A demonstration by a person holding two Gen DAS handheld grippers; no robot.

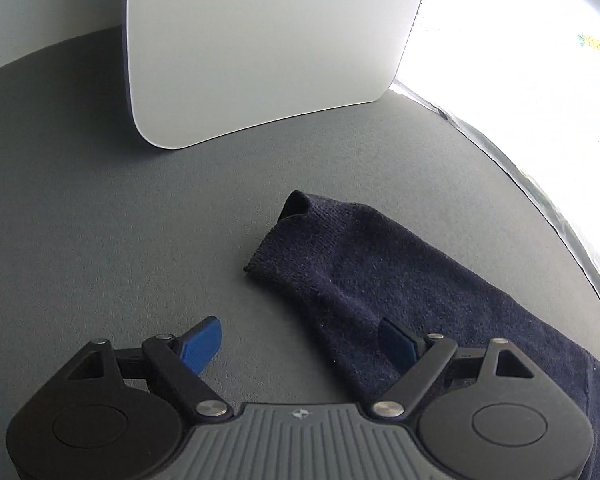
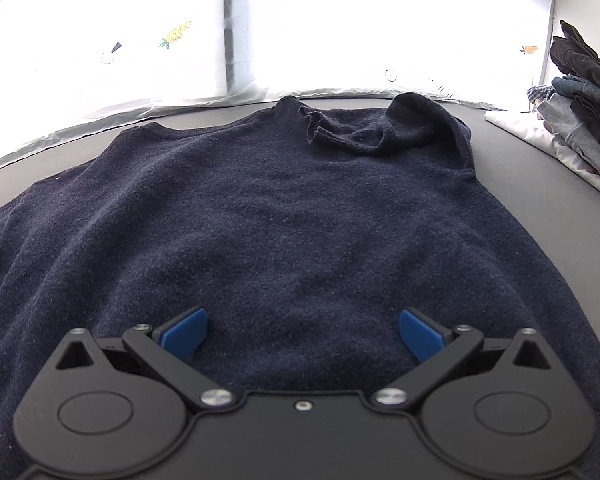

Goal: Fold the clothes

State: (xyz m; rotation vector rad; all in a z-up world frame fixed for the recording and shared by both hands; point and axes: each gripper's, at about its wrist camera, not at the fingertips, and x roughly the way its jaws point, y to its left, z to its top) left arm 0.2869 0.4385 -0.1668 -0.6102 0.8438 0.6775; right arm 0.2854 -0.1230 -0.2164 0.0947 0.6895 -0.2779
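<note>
Left wrist view: my left gripper (image 1: 300, 346) hangs released over the sweater's sleeve (image 1: 340, 268), lying stretched out on the grey table (image 1: 100, 220).

Right wrist view: my right gripper (image 2: 303, 334) is released above the flat sweater (image 2: 280, 220); 1 sleeve looks folded in, the rest remains.

Bare table (image 1: 100, 220) left; white board (image 1: 260, 48) blocks beyond.

Sweater spread on the table, clothes pile at two o'clock

The sweater (image 2: 284, 216) lies flat on the table (image 2: 540, 208), its sleeve (image 1: 340, 264) stretching toward ten o'clock; a board (image 1: 260, 48) stands behind at twelve, the pile of clothes (image 2: 580, 104) off right.
</note>
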